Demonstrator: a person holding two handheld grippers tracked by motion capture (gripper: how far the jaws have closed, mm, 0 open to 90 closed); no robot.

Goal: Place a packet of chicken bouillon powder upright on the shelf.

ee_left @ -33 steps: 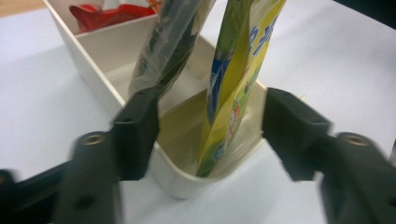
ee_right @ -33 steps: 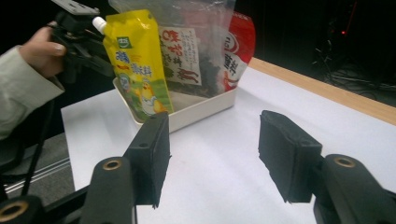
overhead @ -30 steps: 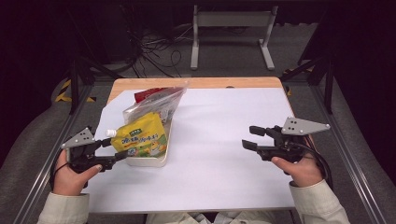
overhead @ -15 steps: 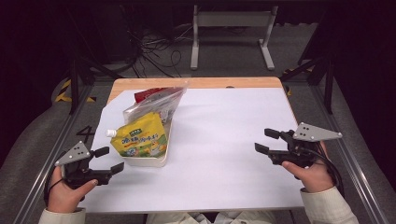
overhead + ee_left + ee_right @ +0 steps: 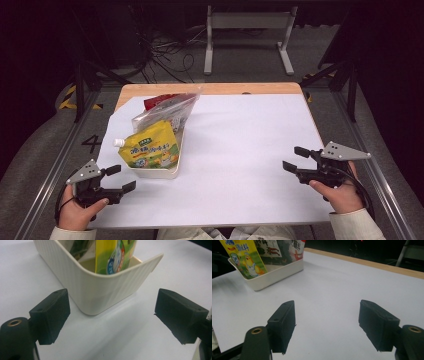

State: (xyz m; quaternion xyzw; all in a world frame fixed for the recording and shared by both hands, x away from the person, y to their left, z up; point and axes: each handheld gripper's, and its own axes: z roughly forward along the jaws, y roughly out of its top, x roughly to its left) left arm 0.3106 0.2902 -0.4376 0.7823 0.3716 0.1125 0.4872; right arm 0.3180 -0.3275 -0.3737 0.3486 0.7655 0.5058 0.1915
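high view: we see the left tool (image 5: 120,178) and right tool (image 5: 294,159) both released, low at the counter (image 5: 240,150) edges; cream basket (image 5: 155,173) sits left of centre.
left gripper view: we would approach the basket's near corner squarely, jaws spread wide.
right gripper view: basket holds a yellow pouch (image 5: 244,257) and a clear printed bag (image 5: 283,248), both leaning upright.

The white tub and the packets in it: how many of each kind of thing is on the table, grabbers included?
White tub: 1
Yellow spouted pouch: 1
Clear bag with red top: 1
Handheld grippers, left and right: 2
Total: 5
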